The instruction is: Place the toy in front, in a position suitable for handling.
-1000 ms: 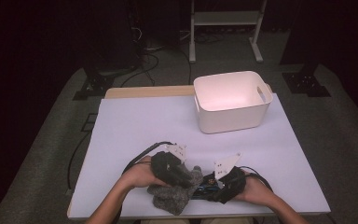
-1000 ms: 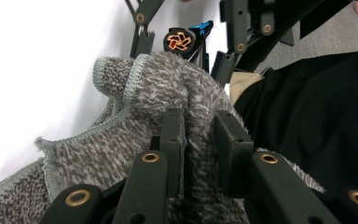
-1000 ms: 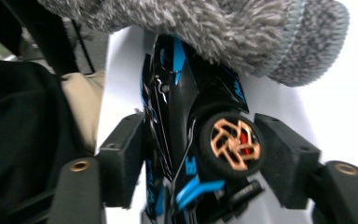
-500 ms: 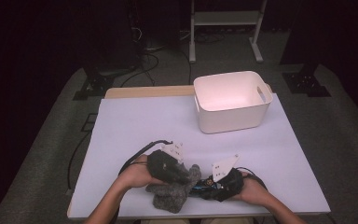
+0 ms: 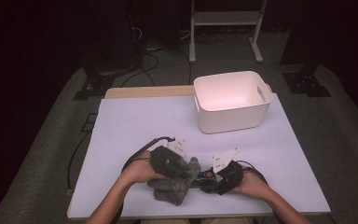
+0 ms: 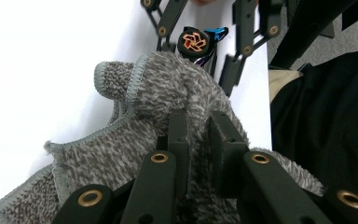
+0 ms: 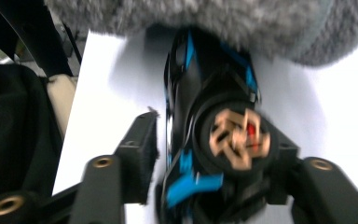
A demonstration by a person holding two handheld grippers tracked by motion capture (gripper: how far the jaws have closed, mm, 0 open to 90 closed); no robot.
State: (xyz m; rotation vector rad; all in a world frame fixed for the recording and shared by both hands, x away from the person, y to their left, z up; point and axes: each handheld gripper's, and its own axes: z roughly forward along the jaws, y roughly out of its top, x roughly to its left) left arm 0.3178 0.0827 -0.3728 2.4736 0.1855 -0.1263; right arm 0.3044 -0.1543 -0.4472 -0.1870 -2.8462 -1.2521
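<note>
Objects number three: one grey cloth point(image 5: 172, 179), one toy car point(image 7: 214, 140), one white bin point(image 5: 233, 100).

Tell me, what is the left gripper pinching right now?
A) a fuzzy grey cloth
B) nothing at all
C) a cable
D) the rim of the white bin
A: in the left gripper view, the left gripper has its two black jaws closed into a fold of the fuzzy grey cloth, which lies on the table well short of the white bin.
</note>
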